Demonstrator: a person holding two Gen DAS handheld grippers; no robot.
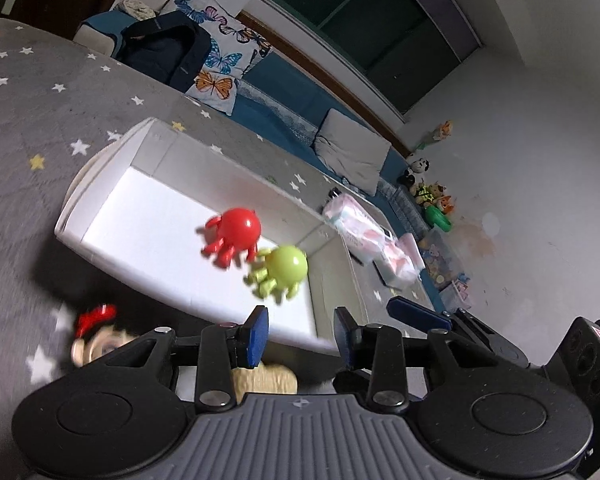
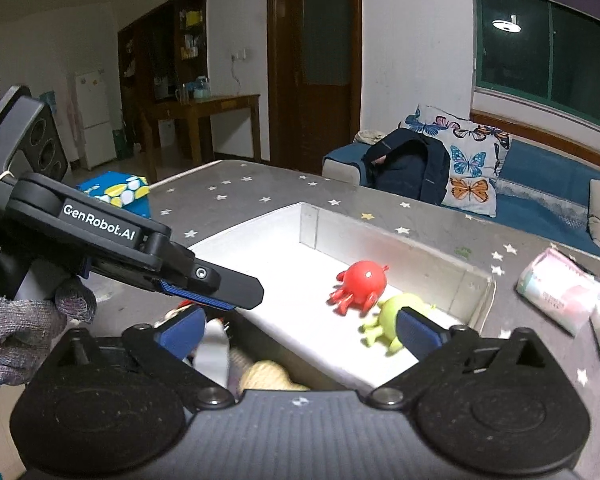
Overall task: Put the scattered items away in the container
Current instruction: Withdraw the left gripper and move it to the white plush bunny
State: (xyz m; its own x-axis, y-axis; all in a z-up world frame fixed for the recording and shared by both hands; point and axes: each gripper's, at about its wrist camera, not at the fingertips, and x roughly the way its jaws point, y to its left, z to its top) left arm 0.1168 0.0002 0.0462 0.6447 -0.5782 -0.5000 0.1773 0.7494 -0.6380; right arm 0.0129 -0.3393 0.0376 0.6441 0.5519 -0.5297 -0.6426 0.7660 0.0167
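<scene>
- On the grey star-print surface sat a white rectangular box (image 2: 392,236), open at the top, walls upright, floor bright white.
- Inside the box: red octopus toy (image 1: 233,236) and yellow-green octopus toy (image 1: 282,270), just beside each other, near one end wall; whether they touched, cannot tell.
- Rest of the box floor was bare white.
- Outside the box, near its front wall: a beige knitted item (image 1: 266,380) and a blurred doll-like toy with a red bow (image 1: 94,334), both partly hidden by the tongs.
- Left tongs (image 1: 300,336) spread, blue pads apart, nothing between them, held over the box's near edge.
- Right tongs (image 2: 300,330) spread wide, nothing pinched; the green toy showed behind one pad.
- A gloved hand (image 2: 24,320) held the left tongs, seen in the right wrist view.
- Pink-white soft packs (image 2: 560,296) lay on the surface beside the box, apart from it.
</scene>
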